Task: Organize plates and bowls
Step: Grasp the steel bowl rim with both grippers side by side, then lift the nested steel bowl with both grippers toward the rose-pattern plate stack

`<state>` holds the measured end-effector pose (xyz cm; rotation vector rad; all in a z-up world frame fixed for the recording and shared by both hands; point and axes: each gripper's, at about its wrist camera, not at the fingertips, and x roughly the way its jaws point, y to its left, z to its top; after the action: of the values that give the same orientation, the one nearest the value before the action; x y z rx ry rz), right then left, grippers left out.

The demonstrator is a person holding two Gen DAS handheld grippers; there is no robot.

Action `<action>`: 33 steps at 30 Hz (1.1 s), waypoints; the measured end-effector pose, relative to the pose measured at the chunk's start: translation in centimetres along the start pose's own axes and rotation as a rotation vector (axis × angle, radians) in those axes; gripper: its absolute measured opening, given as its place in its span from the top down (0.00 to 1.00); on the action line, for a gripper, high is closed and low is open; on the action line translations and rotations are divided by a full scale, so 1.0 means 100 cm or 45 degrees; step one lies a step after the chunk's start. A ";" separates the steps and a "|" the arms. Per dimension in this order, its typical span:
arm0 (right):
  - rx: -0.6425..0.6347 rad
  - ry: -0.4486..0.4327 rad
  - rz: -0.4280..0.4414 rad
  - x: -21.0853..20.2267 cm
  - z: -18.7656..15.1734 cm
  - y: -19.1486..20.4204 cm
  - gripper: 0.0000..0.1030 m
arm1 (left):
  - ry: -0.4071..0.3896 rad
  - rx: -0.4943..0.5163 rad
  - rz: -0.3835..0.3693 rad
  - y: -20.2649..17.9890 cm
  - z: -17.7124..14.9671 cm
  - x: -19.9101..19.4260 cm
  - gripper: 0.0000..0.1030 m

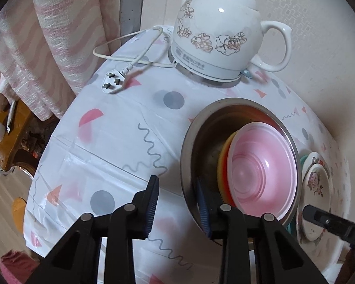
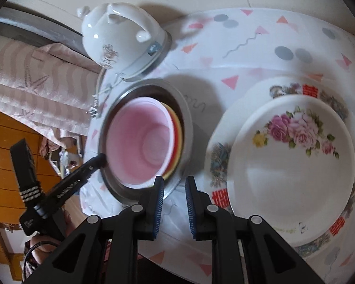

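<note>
A steel bowl (image 1: pixel 194 127) (image 2: pixel 187 116) on the table holds a pink bowl (image 1: pixel 262 168) (image 2: pixel 142 142) nested on yellow and red ones. My left gripper (image 1: pixel 177 198) straddles the steel bowl's near rim, one finger outside and one inside. There is a gap around the rim, so the gripper is open. To the right, a small rose plate (image 2: pixel 291 165) (image 1: pixel 317 184) lies on a larger plate (image 2: pixel 248 90) with red characters. My right gripper (image 2: pixel 175 189) hovers over the cloth between bowl and plates, its jaws nearly together with nothing between them.
A white ceramic kettle (image 1: pixel 220 35) (image 2: pixel 120 35) stands on its base behind the bowl, its cord and plug (image 1: pixel 111 82) lying on the patterned tablecloth (image 1: pixel 120 127). A pink striped curtain (image 1: pixel 47 35) hangs past the table's left edge, and a wall is close on the right.
</note>
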<state>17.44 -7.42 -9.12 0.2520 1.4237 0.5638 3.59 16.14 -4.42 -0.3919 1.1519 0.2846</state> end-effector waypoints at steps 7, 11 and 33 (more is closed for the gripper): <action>0.026 0.018 -0.024 0.012 -0.002 0.002 0.82 | -0.001 0.045 -0.028 -0.004 -0.001 -0.001 0.77; 0.019 0.032 -0.016 0.018 -0.005 0.009 0.82 | 0.001 0.076 -0.046 -0.004 0.000 -0.001 0.78; 0.119 -0.014 -0.075 0.048 -0.001 0.015 0.80 | 0.084 0.193 -0.129 0.001 0.010 0.015 0.78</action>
<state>17.21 -3.68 -12.56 0.2861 1.4437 0.4475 4.99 16.67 -5.43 -0.3268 1.2060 0.0953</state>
